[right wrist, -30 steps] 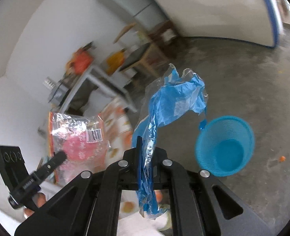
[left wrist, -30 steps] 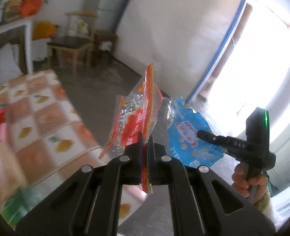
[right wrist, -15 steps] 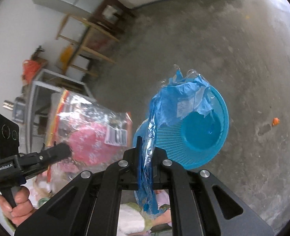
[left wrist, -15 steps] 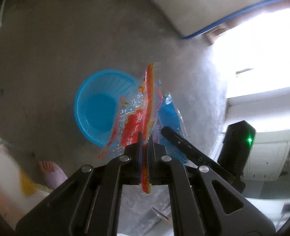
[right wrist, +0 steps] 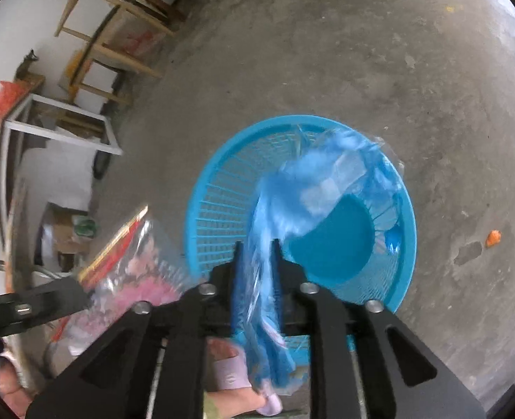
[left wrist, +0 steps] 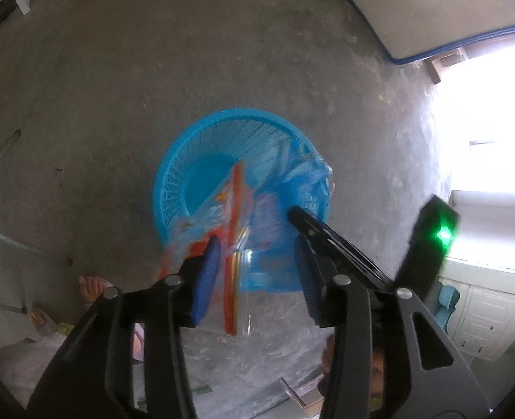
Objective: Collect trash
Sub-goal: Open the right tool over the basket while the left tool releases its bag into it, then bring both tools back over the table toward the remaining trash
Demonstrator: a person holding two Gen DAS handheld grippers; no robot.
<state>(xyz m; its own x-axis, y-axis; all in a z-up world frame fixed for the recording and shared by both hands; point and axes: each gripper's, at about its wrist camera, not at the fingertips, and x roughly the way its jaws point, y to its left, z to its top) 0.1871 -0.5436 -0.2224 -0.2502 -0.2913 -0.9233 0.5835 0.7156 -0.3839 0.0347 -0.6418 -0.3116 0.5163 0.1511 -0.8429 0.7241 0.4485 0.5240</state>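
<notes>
both grippers point down at a round blue basket (left wrist: 201, 160) that stands on the grey concrete floor (left wrist: 152, 70).

the left gripper (left wrist: 257, 262) has its jaws opening: the two blue pads stand well apart, and the red and clear wrapper (left wrist: 231, 244) hangs edge-on in the gap, near the left pad, with free space to the right pad. it cannot be told from the blur whether that left pad touches it. the wrapper's top reaches over the basket's near rim.

the right gripper (right wrist: 255, 255) also has its jaws opening, though the gap is narrow. the crumpled blue wrapper (right wrist: 313, 181) runs between the pads, its upper part spread above the basket's mouth and its lower tail hanging down below the fingers. the picture is too smeared to tell whether the pads press on it.

in the left wrist view the right gripper comes in from the lower right, with a green light on its body. in the right wrist view the left gripper shows at the lower left with the red wrapper just beside the basket's rim.

a small orange scrap (right wrist: 493, 238) lies on the floor, well apart from the basket. wooden chairs (right wrist: 117, 35) stand by the wall. a bare foot (left wrist: 91, 288) shows at the floor near the basket.
</notes>
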